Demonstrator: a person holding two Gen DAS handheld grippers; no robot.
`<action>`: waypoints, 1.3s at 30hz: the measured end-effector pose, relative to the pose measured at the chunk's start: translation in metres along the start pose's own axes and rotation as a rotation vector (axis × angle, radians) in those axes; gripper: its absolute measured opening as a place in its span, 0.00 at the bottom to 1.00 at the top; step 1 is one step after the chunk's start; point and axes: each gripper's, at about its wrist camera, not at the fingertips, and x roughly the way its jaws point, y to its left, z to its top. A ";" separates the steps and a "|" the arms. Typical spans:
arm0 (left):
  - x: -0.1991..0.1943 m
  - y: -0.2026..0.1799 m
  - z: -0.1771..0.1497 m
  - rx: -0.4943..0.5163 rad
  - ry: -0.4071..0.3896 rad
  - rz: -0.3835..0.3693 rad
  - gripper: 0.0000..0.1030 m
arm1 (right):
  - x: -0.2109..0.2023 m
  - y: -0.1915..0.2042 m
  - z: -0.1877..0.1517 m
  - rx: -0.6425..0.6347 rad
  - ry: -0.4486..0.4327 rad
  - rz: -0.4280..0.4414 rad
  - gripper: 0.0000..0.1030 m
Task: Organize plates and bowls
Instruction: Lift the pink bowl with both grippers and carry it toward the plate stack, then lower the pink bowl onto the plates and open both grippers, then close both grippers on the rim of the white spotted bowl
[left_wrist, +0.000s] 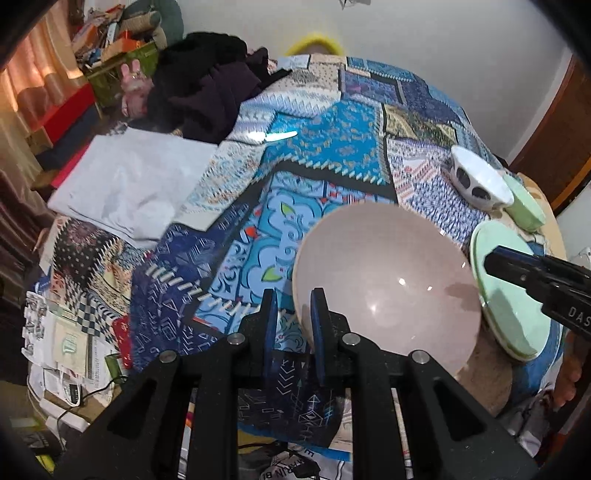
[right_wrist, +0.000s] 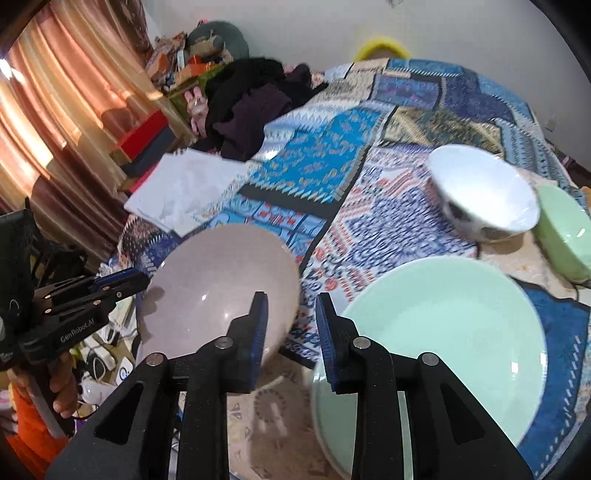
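Under me spreads a patchwork quilt (left_wrist: 314, 147) in blues, covering the bed. On its left part lies a folded white cloth (left_wrist: 125, 184), and beyond that a heap of dark clothes (left_wrist: 207, 96). Orange curtains (right_wrist: 55, 122) hang at my left, with a cluttered shelf (left_wrist: 110, 37) near them. A yellow thing (right_wrist: 382, 46), perhaps a cushion, peeks over the far edge.
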 end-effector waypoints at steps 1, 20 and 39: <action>-0.004 -0.001 0.003 -0.002 -0.007 -0.003 0.17 | -0.007 -0.005 0.001 0.005 -0.015 -0.006 0.24; -0.026 -0.105 0.088 0.142 -0.144 -0.076 0.67 | -0.077 -0.120 0.018 0.158 -0.199 -0.183 0.45; 0.104 -0.199 0.149 0.268 0.062 -0.119 0.69 | -0.007 -0.187 0.037 0.213 -0.096 -0.188 0.45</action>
